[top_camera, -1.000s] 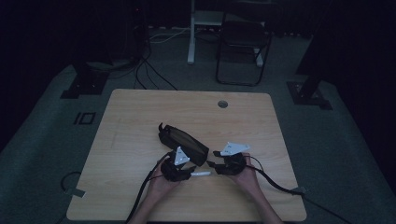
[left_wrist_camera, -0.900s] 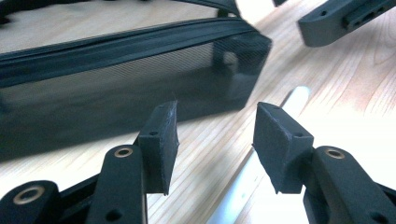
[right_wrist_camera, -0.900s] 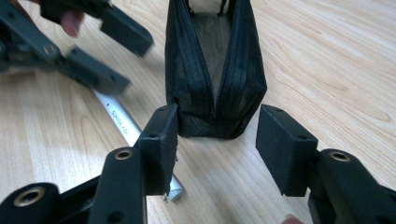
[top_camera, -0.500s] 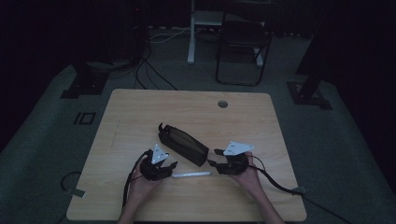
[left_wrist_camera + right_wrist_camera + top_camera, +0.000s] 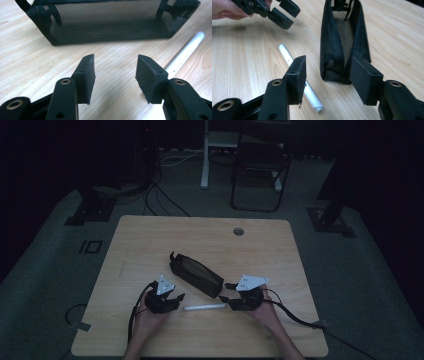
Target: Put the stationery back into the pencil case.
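Observation:
A black mesh pencil case (image 5: 196, 275) lies slantwise mid-table, its top open in the right gripper view (image 5: 329, 45). A white pen (image 5: 205, 307) rests flat on the wood just in front of it. My left gripper (image 5: 176, 298) stands open to the left of the pen, nothing between its jaws; its own view shows the case's mesh side (image 5: 110, 22) ahead and the pen (image 5: 185, 53) to the right. My right gripper (image 5: 226, 292) is open at the pen's right end, near the case's corner. In its view the pen (image 5: 287, 56) runs past its left jaw, and the left gripper (image 5: 294, 17) hovers beyond.
The wooden table (image 5: 150, 245) has a round cable hole (image 5: 238, 231) at the back right. Cables trail from both grippers off the front edge. A folding chair (image 5: 260, 165) and dark stands sit on the floor behind the table.
My left gripper has drawn back to the left, away from the pen, which stays flat on the table. The right gripper has hardly moved.

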Motion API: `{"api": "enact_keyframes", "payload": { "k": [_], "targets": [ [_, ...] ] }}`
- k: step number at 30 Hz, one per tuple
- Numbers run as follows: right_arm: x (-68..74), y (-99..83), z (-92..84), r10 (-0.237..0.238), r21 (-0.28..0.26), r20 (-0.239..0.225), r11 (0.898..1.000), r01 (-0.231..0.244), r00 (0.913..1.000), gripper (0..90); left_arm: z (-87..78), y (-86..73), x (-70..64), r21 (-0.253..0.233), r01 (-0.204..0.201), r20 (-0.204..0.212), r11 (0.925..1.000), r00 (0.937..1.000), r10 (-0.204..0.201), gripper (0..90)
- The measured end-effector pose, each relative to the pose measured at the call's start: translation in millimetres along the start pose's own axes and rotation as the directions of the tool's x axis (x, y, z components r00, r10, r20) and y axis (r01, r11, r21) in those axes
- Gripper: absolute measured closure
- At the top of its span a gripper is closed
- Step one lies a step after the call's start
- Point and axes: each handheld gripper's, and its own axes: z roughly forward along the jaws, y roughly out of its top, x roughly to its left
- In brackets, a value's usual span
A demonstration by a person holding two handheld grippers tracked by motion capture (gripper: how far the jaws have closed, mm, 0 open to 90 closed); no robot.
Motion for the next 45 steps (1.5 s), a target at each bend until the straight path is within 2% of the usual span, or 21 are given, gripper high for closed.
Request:
{"api": "enact_keyframes", "payload": {
  "k": [3, 7, 14, 21, 28, 32, 38, 42, 45],
  "targets": [
    [0.0, -2.2, 2.6, -0.007, 0.018, -0.006, 1.000, 0.007, 1.0000, 50.3, -1.6, -5.2, -2.6, 0.022, -0.010, 0.008, 0.9997, 0.9999, 0.010, 54.1],
    [-0.2, -5.3, 5.0, -0.015, 0.040, -0.007, 0.999, 0.016, 0.9999, 52.3, -2.5, -11.9, -6.4, 0.057, -0.038, 0.043, 0.9976, 0.9984, 0.036, 58.1],
    [-1.7, -9.1, 8.6, -0.019, 0.060, -0.016, 0.998, 0.020, 0.9997, 53.2, -1.5, -19.0, -15.9, 0.086, -0.107, 0.120, 0.9905, 0.9882, 0.096, 60.3],
    [1.1, -13.8, 16.3, -0.029, 0.091, -0.044, 0.995, 0.033, 0.9986, 54.1, 8.8, -19.0, -22.9, 0.113, -0.145, 0.147, 0.9829, 0.9807, 0.128, 65.2],
    [1.8, -17.6, 23.6, -0.026, 0.113, -0.066, 0.993, 0.034, 0.9975, 55.3, 15.2, -15.4, -26.8, 0.100, -0.159, 0.171, 0.9823, 0.9752, 0.140, 72.2],
    [1.7, -20.3, 28.8, -0.023, 0.129, -0.085, 0.991, 0.034, 0.9961, 57.3, 21.3, -10.8, -30.8, 0.088, -0.179, 0.188, 0.9799, 0.9690, 0.160, 74.8],
    [1.4, -24.3, 36.1, -0.020, 0.156, -0.105, 0.987, 0.037, 0.9943, 59.9, 33.5, -1.4, -45.1, 0.065, -0.217, 0.199, 0.9739, 0.9592, 0.201, 76.6],
    [1.0, -24.9, 37.2, -0.027, 0.152, -0.093, 0.987, 0.041, 0.9953, 59.1, 35.6, -0.2, -52.4, 0.053, -0.242, 0.209, 0.9688, 0.9513, 0.226, 76.1],
    [0.5, -24.1, 36.5, -0.028, 0.139, -0.082, 0.989, 0.039, 0.9962, 54.8, 35.7, 0.0, -53.9, 0.052, -0.250, 0.216, 0.9669, 0.9481, 0.233, 75.9]
  ]
}}
